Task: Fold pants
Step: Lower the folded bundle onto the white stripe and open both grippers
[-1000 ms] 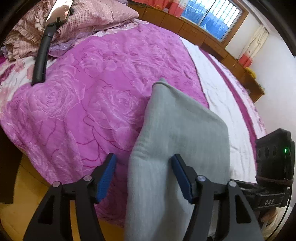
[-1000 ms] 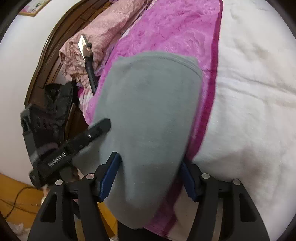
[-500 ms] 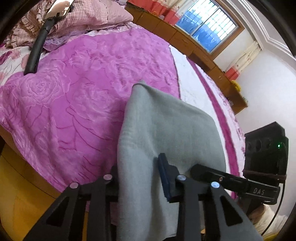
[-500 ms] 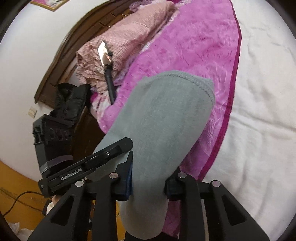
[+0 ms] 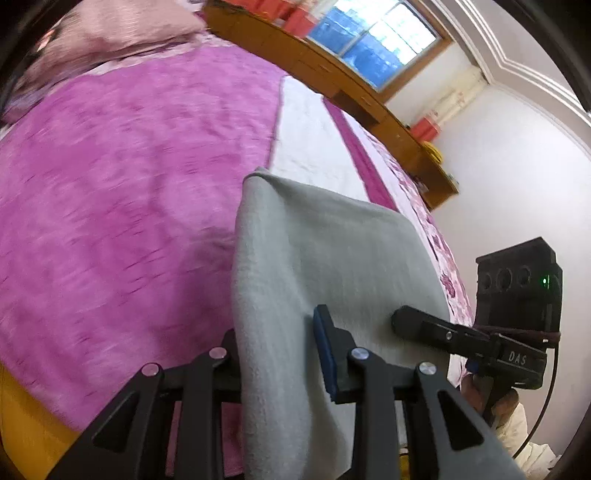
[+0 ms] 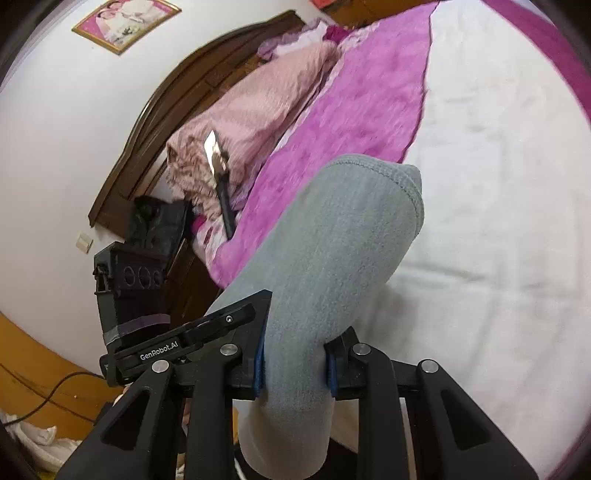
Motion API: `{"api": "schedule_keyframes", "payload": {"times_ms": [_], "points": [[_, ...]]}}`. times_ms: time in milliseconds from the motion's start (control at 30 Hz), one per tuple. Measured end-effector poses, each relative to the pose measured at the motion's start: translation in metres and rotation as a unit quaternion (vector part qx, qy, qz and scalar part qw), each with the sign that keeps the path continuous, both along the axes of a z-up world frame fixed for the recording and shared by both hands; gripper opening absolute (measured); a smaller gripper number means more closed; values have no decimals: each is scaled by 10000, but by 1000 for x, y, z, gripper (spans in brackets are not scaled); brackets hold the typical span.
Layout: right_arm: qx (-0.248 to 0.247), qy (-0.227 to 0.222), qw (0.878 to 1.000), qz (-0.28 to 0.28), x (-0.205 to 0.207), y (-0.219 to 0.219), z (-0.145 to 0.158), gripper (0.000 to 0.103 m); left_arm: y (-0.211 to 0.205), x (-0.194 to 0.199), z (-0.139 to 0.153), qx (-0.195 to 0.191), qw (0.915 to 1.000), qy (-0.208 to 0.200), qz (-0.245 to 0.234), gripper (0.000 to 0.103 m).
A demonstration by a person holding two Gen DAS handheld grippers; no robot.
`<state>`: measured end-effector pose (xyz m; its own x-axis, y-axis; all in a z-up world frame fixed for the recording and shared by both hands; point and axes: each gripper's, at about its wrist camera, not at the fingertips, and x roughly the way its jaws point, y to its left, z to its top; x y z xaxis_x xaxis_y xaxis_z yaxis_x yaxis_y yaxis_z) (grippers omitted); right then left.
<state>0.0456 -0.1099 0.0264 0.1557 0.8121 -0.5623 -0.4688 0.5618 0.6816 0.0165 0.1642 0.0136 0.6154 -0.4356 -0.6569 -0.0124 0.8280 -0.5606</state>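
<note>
The grey pants (image 5: 325, 254) lie folded over the near edge of the bed, their far end resting on the pink and white cover. My left gripper (image 5: 277, 350) is shut on the near left part of the pants, lifting it. My right gripper (image 6: 293, 363) is shut on the near right part of the pants (image 6: 340, 251). The right gripper also shows in the left wrist view (image 5: 443, 334), and the left gripper in the right wrist view (image 6: 207, 328). The stitched hem of the pants (image 6: 391, 173) points away over the bed.
The bed has a magenta rose-pattern cover (image 5: 122, 166) and a white band (image 6: 498, 184). A pink quilt and pillows (image 6: 251, 114) are piled at the dark headboard (image 6: 177, 81). A black-handled tool (image 6: 221, 184) lies near them. A wooden cabinet (image 5: 351, 88) and a window (image 5: 373, 33) stand beyond the bed.
Both grippers went from open around the near end of the pants to shut on it. They have since lifted the cloth and moved it forward over the bed.
</note>
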Motion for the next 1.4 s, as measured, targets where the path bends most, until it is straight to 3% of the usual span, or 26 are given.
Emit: {"api": "schedule_keyframes", "payload": {"times_ms": [200, 433, 667, 833, 933, 1000, 1067, 1167, 1400], "points": [[-5, -263, 9994, -223, 29, -49, 17, 17, -60, 39, 22, 351, 9983, -253, -394, 29], [-85, -512, 9978, -402, 67, -96, 27, 17, -115, 87, 27, 523, 9953, -469, -666, 29], [-553, -687, 9951, -450, 114, -127, 12, 17, -153, 139, 2, 712, 9930, -402, -853, 29], [-1035, -360, 9907, -806, 147, -141, -29, 17, -166, 169, -40, 956, 9903, -48, -1012, 30], [-1079, -78, 9892, -984, 157, -150, -51, 18, -169, 171, -58, 1105, 9876, -19, -1112, 34], [-1096, 42, 9875, -1128, 157, -156, -66, 21, -168, 170, -62, 1160, 9870, -97, -1108, 44], [-993, 94, 9874, -1225, 158, -160, -71, 25, -166, 170, -62, 1142, 9870, -68, -1132, 45], [-1014, 104, 9852, -1381, 155, -160, -66, 26, -164, 165, -51, 1235, 9862, -20, -1101, 44], [-1451, -322, 9712, -1862, 118, -176, -35, 26, -168, 127, -25, 2075, 9718, -336, -1070, 44]]}}
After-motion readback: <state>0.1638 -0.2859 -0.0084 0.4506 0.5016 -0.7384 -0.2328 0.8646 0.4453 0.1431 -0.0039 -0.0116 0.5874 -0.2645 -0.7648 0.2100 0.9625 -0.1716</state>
